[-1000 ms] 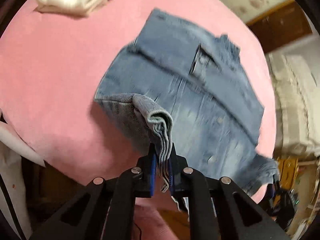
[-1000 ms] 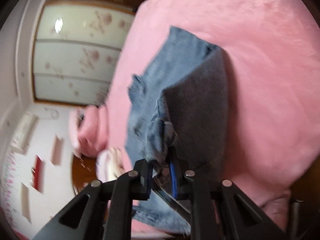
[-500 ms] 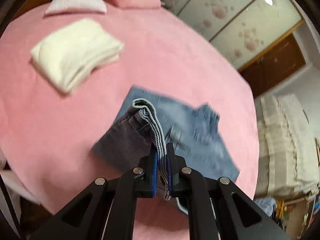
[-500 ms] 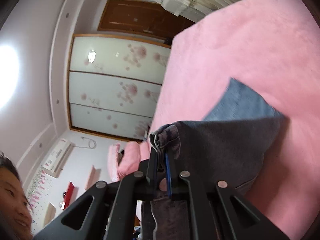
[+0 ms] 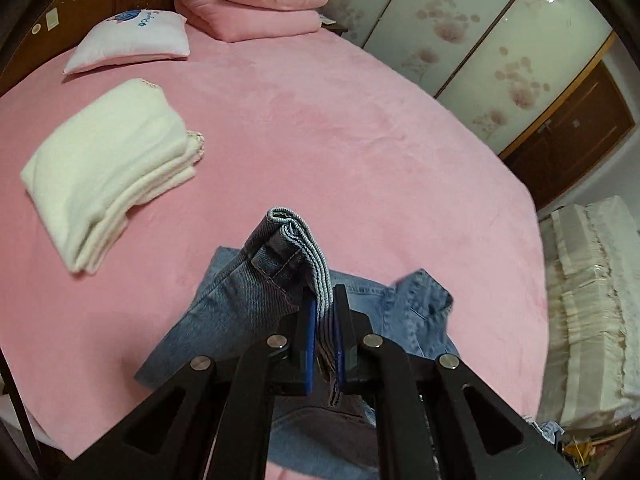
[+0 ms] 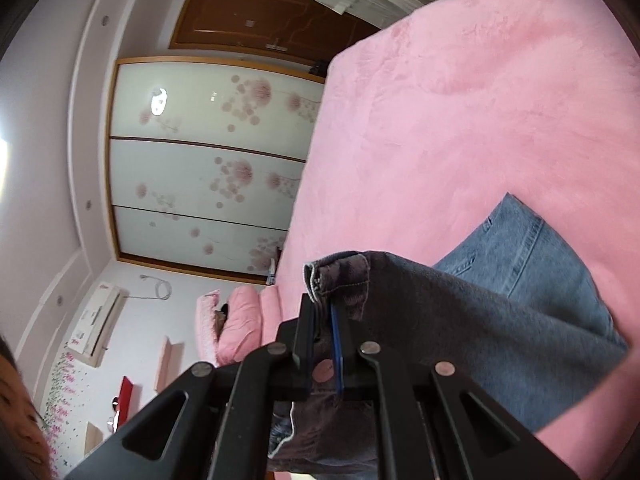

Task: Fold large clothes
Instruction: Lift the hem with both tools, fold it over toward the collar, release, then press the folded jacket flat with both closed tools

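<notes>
A: Left wrist view: left gripper (image 5: 323,334) pinches the jacket (image 5: 240,304) hem, lifted off the bed (image 5: 340,140); beyond the jacket lies a folded white garment (image 5: 108,172), then a pillow (image 5: 132,40).

B: Right gripper (image 6: 323,332) clamps the jacket's other corner; fold half made; laying down and smoothing remain, I judge.
</notes>
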`<state>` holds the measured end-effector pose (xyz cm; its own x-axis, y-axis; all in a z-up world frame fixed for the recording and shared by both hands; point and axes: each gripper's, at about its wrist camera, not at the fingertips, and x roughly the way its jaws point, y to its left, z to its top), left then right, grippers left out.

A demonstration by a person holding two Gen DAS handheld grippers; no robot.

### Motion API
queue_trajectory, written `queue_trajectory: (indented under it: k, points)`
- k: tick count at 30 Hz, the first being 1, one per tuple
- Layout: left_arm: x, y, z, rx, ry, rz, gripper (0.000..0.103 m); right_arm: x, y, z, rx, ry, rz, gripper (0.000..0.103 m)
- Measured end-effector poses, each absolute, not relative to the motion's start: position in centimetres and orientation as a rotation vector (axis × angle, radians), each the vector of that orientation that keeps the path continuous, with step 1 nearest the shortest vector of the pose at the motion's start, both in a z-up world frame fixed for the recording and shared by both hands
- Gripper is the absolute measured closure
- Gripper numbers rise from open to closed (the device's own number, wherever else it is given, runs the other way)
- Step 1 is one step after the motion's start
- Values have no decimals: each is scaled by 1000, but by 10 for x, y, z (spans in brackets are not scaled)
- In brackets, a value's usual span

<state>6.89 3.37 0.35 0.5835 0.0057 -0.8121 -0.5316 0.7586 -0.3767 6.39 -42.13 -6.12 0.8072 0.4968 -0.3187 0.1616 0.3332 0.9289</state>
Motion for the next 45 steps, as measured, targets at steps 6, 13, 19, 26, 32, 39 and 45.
queue_trajectory:
  k: [6, 13, 19, 26, 32, 39, 45]
  points:
    - [106, 31, -32, -650, 949, 374, 98, 100, -419, -90, 1211, 697, 188, 96]
    - [131, 24, -51, -644, 985, 404, 89, 119, -421, -110, 1206, 739, 141, 94]
    - [135, -2, -28, -493, 896, 374, 70, 117, -427, -93, 1089, 696, 81, 92]
    - [124, -32, -60, -516, 1066, 229, 70, 107, -397, -88, 919, 824, 148, 92]
    - [69, -68, -112, -439, 1301, 155, 70, 81, -319, -115, 635, 1104, 317, 92]
    - [-3, -108, -151, -366, 1467, -13, 81, 15, -235, -148, 445, 1311, 531, 92]
    - [-25, -115, -178, -317, 1482, -35, 82, -7, -203, -170, 398, 1346, 587, 98]
